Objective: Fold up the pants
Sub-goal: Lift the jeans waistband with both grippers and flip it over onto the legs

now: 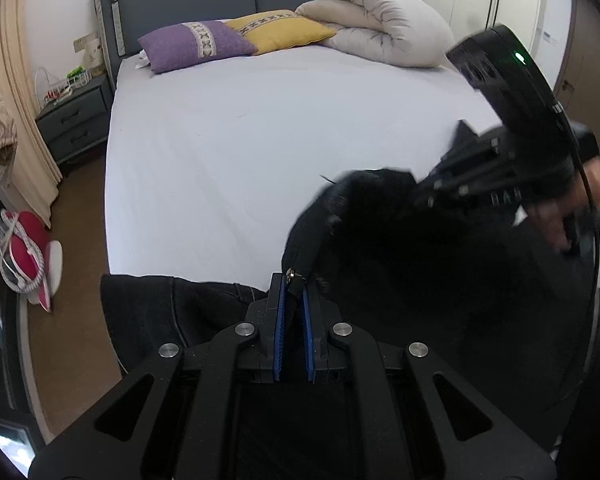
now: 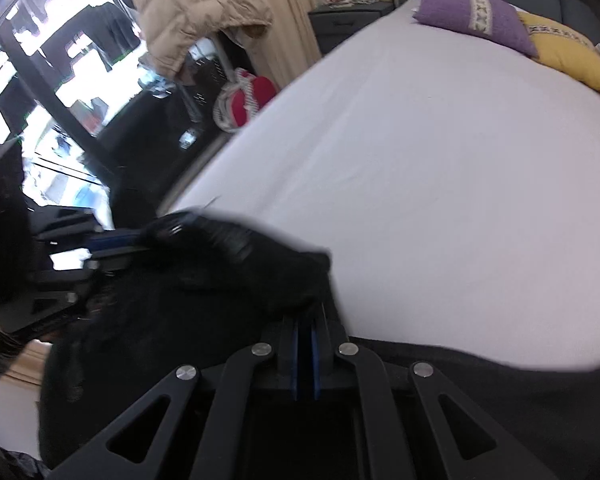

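Note:
The black pants (image 1: 400,248) hang in a bunch above the near edge of the bed's white sheet (image 1: 228,152). My left gripper (image 1: 294,284) is shut on the waistband by the metal button. My right gripper (image 2: 306,316) is shut on another part of the black pants (image 2: 204,280). In the left wrist view the right gripper's body (image 1: 500,168) holds the cloth up at the right. In the right wrist view the left gripper (image 2: 140,242) shows at the left, clamped on the cloth. More dark fabric (image 1: 172,308) lies at the bed's near edge.
A purple pillow (image 1: 196,44), a yellow pillow (image 1: 280,30) and a rolled white duvet (image 1: 380,20) lie at the head of the bed. A grey nightstand (image 1: 76,116) stands left of it. A red bag (image 1: 24,252) lies on the floor at the left.

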`<state>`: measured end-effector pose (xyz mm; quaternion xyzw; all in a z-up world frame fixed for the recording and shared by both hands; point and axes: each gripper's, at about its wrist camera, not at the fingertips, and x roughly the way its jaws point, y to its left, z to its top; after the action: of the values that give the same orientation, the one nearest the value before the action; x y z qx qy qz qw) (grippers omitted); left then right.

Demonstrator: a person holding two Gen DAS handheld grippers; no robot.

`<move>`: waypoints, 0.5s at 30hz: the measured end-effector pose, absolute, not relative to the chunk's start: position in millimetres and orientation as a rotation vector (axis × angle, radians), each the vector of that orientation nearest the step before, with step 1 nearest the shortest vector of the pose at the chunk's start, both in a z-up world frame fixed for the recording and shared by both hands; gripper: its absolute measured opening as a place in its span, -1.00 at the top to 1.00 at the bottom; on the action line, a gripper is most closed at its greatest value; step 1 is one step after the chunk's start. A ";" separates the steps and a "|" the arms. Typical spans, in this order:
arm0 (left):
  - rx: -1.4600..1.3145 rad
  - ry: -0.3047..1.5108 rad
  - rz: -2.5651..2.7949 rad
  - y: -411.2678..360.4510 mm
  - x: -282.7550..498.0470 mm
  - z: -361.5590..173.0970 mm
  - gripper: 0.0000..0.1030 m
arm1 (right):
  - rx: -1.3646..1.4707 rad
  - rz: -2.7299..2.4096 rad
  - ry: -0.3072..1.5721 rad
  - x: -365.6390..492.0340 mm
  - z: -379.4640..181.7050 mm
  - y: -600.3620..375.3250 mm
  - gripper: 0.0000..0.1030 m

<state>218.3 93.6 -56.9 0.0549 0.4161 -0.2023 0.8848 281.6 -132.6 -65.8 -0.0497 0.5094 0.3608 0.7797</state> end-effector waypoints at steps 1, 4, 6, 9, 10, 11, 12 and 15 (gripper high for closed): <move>0.111 0.867 -0.426 91.3 207.6 -55.3 0.87 | -0.106 0.789 1.100 270.9 -64.7 -130.7 0.87; 0.116 0.875 -0.431 86.8 172.1 -50.5 0.87 | -0.153 0.806 1.087 233.6 -59.6 -129.5 0.88; 0.108 0.881 -0.441 86.8 150.5 -48.9 0.87 | -0.214 0.804 1.077 206.4 -55.1 -135.8 0.88; 0.111 0.910 -0.483 81.9 107.5 -52.0 0.87 | -0.334 0.771 1.080 165.8 -53.7 -147.6 0.88; 0.109 0.920 -0.507 78.6 96.7 -54.0 0.87 | -0.366 0.771 1.082 153.4 -52.8 -149.3 0.88; 0.116 0.929 -0.525 74.4 83.7 -56.3 0.87 | -0.392 0.777 1.082 140.8 -53.0 -151.6 0.88; 0.129 0.940 -0.536 70.0 72.3 -58.8 0.87 | -0.420 0.780 1.083 128.1 -53.3 -152.7 0.88; 0.147 0.979 -0.564 57.3 36.9 -66.1 0.87 | -0.517 0.780 1.082 89.9 -57.2 -152.0 0.88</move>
<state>36.9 57.3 -66.1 0.0696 0.4636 -0.2669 0.8420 89.9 -152.0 -57.2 -0.2371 0.4959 0.3574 0.7551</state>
